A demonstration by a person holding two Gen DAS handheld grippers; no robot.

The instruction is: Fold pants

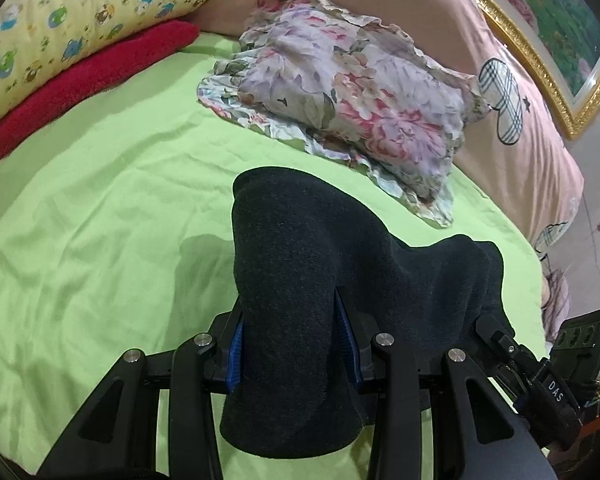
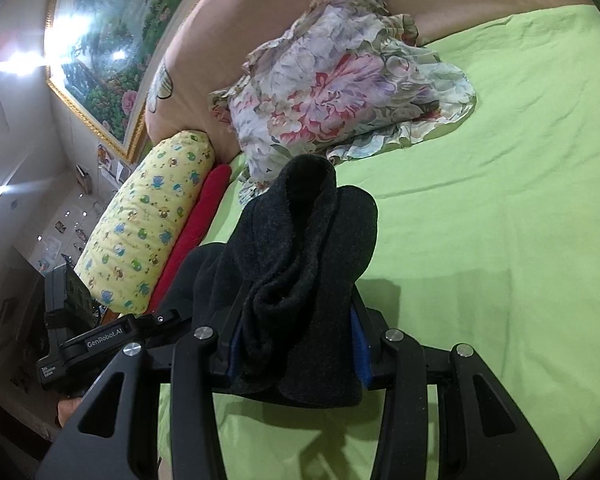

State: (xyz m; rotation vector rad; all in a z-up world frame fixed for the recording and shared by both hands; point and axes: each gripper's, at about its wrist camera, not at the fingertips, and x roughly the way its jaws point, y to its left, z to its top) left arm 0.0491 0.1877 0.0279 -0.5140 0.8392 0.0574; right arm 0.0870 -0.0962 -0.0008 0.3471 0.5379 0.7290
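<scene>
Both tools are up off the bed here, and the dark pants (image 1: 300, 280) hang bunched between them above the green sheet (image 1: 100, 220). The left tool (image 1: 296, 344) is pinching a thick wad of the dark knit between its blue pads, cloth spilling forward over the jaws and drooping below them. The right tool (image 2: 296, 344) is doing the same on its end, clamped on a rolled, creased gather of the same fabric. By the look of it the garment is already doubled up at least once, since several layers show at the right grip, but nothing is laid flat or squared yet, so I'd judge the fold to be in mid-carry, with the setting down and the smoothing left to do. Hard to say which part of the pants each tool has: waistband, cuffs and leg seams are all lost in the dark bundle, and the span between the two grips sits outside both views. The floral pillow (image 1: 352, 92) lies ahead on the sheet, well clear of the hanging cloth.
</scene>
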